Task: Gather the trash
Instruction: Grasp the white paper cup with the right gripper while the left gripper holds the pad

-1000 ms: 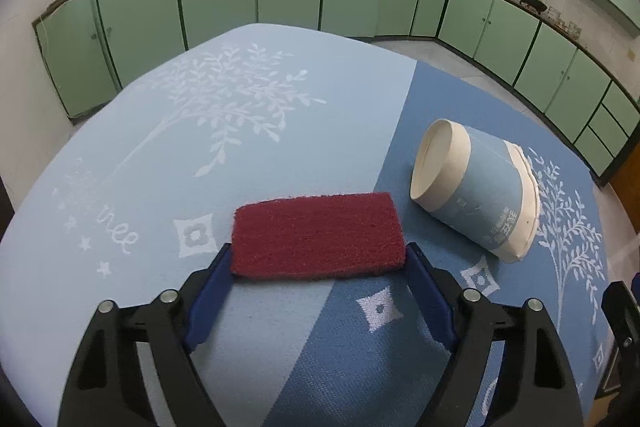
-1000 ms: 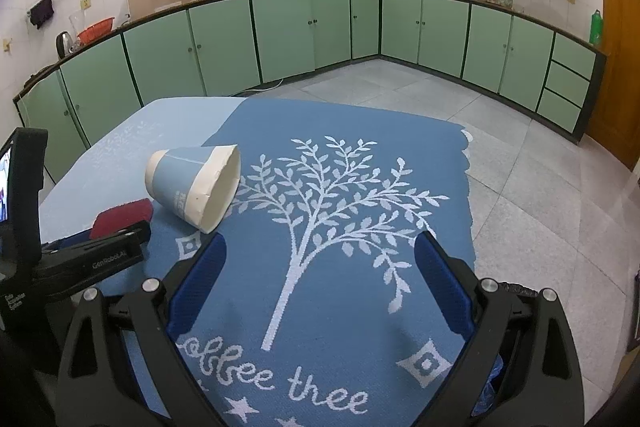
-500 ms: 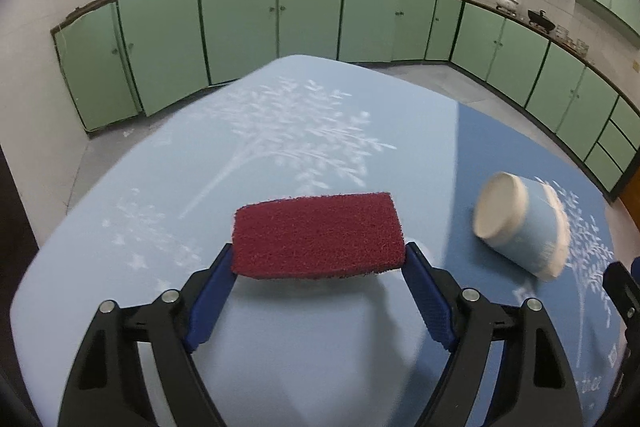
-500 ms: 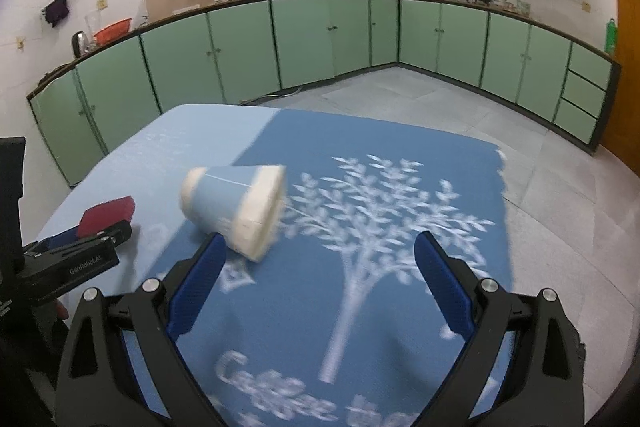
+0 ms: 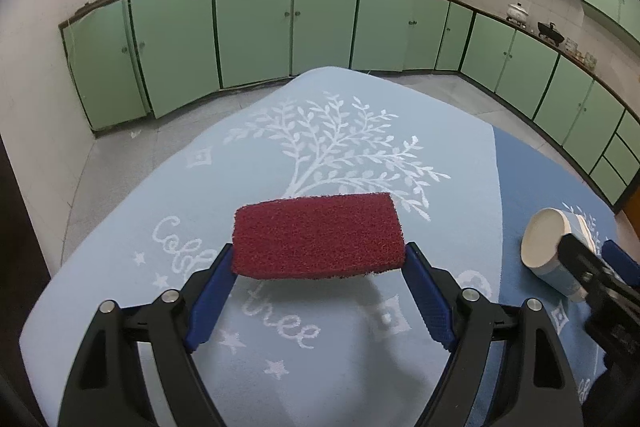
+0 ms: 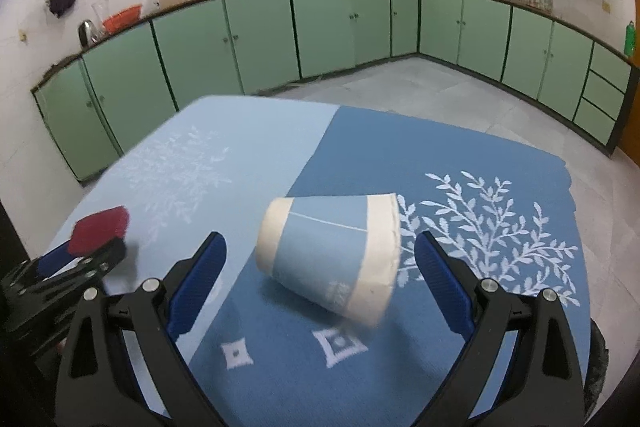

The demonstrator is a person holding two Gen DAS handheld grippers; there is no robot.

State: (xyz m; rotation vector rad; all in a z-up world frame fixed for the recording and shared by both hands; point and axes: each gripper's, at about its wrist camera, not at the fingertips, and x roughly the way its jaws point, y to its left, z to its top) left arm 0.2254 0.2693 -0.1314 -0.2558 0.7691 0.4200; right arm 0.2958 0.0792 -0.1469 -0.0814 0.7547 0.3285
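Left wrist view showed a dark red scouring pad (image 5: 318, 235) clamped flat between the blue pads of the left gripper (image 5: 318, 267), its two short ends pressed by the fingers and its underside lifted clear of the tablecloth (image 5: 280, 131), where a faint shadow lay beneath it. To the right of the pad, on the darker blue half of the cloth, a paper cup (image 5: 550, 249) lay on its side with its white base turned toward the camera, partly covered by the black frame of the right gripper (image 5: 600, 279) at the picture's edge. Seen from the right wrist, the same paper cup (image 6: 332, 259) rested tipped over between the blue fingers (image 6: 196, 279) of the right gripper (image 6: 320, 279), whose jaws stood wide apart with clear cloth on either side of the cup and no pad touching it; the cup's wide rim pointed right and its narrow base left. The cup was pale blue with cream bands at both ends and appeared slightly blurred. At the left of that view the left gripper (image 6: 80, 255) held the red scouring pad (image 6: 100, 229) above the light blue half of the cloth. White tree and leaf prints and the lettering "Coffee tree" marked the tablecloth. Beyond the table ran a grey tiled floor (image 6: 440, 87) and a long curve of green cabinets (image 5: 252, 27) under a counter with a sink tap and a window blind.
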